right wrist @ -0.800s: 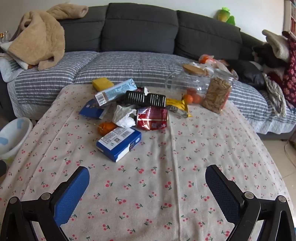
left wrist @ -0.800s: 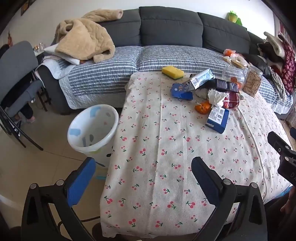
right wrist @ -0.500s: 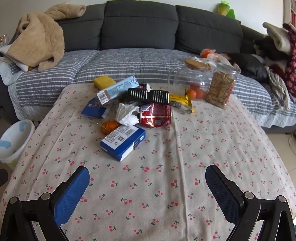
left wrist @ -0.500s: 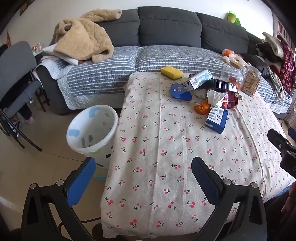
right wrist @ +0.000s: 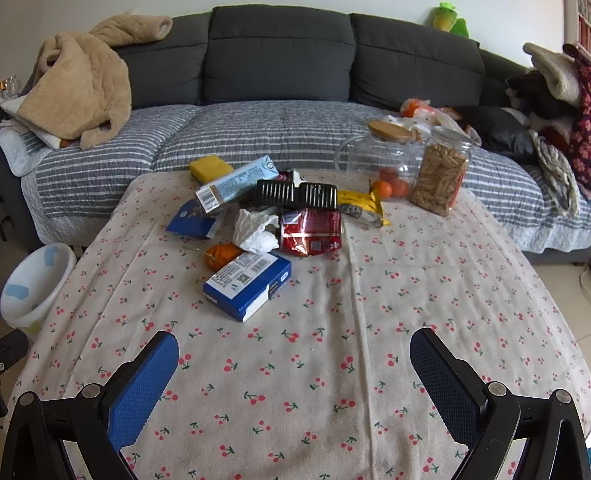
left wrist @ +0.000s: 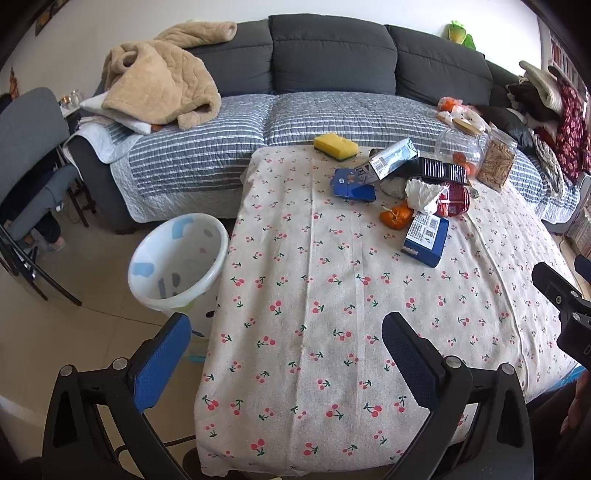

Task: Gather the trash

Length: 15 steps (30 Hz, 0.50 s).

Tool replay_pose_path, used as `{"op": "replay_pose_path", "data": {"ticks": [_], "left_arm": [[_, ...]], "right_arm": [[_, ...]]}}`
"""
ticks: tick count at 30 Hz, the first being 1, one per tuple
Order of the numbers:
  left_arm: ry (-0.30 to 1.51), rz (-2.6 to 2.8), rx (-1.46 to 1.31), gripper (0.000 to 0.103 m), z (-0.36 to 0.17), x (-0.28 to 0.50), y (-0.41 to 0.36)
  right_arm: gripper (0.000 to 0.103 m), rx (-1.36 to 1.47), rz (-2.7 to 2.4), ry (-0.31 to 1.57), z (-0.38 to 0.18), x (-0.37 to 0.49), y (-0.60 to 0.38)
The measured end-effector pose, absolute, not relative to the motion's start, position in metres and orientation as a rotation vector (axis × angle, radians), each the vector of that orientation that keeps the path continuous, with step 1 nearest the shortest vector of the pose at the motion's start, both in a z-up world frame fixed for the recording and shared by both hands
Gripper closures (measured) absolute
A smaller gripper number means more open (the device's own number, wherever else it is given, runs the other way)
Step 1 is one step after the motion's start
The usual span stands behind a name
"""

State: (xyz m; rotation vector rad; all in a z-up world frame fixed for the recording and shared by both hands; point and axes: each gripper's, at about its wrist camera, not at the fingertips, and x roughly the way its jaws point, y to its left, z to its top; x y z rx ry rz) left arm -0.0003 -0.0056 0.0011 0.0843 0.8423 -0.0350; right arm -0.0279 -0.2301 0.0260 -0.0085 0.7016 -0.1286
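While the carton [right wrist: 236,183] overlaps it, blue packet [right wrist: 194,220] (half hidden).

Daylit room: dark grey fabric sofa [right wrist: 280,55] with grey-and-white striped quilted cover [right wrist: 258,129] against white wall [left wrist: 332,11], beige tiled floor [left wrist: 74,325], grey upholstered chair [left wrist: 26,122] far left.

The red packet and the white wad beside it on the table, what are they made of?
Red packet: probably glossy plastic or foil film, since it shines and crinkles. White wad: apparently tissue or thin paper, matte with soft, irregular creases.
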Motion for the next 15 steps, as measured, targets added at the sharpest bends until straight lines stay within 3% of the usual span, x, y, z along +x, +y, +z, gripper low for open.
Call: {"op": "replay_pose_path", "data": {"ticks": [15], "left_arm": [[0.843,-0.037,0.077,0.000,0.0015,0.0008,-0.0043]], "right_arm": [[0.000,-0.024,-0.119,0.686,0.0275,-0.0271,-0.2235]]}}
